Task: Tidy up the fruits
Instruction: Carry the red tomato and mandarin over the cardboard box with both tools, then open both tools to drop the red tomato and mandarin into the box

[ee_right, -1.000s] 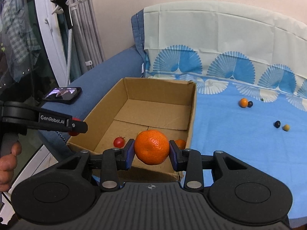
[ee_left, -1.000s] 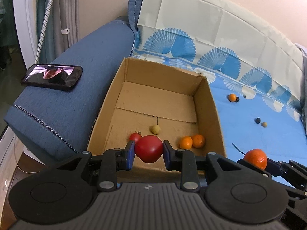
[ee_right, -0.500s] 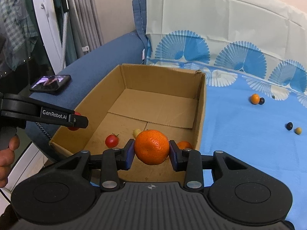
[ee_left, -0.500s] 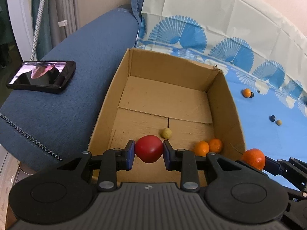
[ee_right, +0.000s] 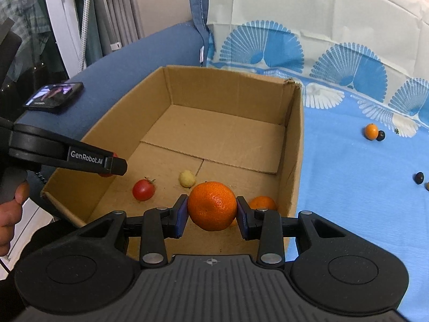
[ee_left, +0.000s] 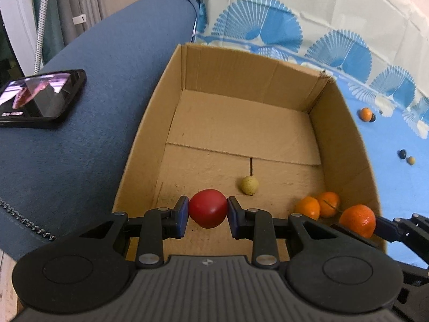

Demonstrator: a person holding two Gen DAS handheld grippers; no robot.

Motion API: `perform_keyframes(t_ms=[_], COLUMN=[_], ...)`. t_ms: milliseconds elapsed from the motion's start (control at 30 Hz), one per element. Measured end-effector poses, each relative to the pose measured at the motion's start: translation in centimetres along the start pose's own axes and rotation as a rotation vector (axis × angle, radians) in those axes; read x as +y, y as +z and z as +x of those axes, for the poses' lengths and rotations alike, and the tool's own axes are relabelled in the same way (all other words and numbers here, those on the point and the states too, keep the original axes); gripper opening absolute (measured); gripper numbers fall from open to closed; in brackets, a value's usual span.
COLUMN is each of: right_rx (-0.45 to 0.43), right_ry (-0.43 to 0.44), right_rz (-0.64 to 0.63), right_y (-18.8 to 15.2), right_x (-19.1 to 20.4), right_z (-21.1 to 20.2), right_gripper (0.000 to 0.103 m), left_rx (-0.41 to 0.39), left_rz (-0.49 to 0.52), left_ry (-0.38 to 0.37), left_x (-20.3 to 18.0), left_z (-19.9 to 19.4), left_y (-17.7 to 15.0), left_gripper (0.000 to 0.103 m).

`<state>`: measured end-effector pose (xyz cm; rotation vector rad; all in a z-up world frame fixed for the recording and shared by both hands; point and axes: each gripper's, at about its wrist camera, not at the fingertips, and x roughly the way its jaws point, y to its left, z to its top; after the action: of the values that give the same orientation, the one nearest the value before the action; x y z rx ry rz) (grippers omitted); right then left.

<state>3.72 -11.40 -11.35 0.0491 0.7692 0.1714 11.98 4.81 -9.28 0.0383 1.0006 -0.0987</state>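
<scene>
While your left gripper (ee_left: 207,212) pinches a red tomato (ee_left: 207,208) over the cardboard box (ee_right: 293,145), your right gripper (ee_right: 211,212) pinches a mandarin (ee_right: 211,205) above its near edge.

red fruit (ee_right: 107,173) — mostly hidden behind left gripper (ee_right: 112,164) | phone (ee_left: 37,99) — cut off by frame edge | dark specks (ee_right: 418,178) — too small to identify

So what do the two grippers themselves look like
Both are matte black plastic. The right gripper has blue pads on the finger links, silver pivot screws, two round discs and a ribbed centre. The left gripper matches; its side reads GenRobot.AI in white. A bare hand holds it.
</scene>
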Motion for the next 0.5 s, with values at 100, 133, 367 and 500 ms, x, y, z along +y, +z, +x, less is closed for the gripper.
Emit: perform_keyframes(t_ms=[100,133,367,500], right_rx=[0.015,0.02,0.056,0.061], right_ry=[-0.004,-0.004,-0.005,-0.005], right_rz=[-0.003,-0.005,-0.022,-0.036], right_y=[-0.1,-0.1,-0.4,-0.3], right_x=[-0.1,-0.2,-0.3,-0.3], right_z=[0.9,1.2,2.9,3.5], right_gripper=[0.039,0.039,0.039,0.039], left_rx=[0.02,0.024,0.056,0.066], left_rz=[0.006,0.01,0.025,0.032], left_ry=[0.003,0.006,0.022,0.034], left_x=[0.0,-0.1,-0.1,-0.1], left_z=[1.2,1.5,3.4,4.2], left_y=[0.0,0.1,0.0,0.0], left_gripper=[0.034,0.034,0.034,0.034])
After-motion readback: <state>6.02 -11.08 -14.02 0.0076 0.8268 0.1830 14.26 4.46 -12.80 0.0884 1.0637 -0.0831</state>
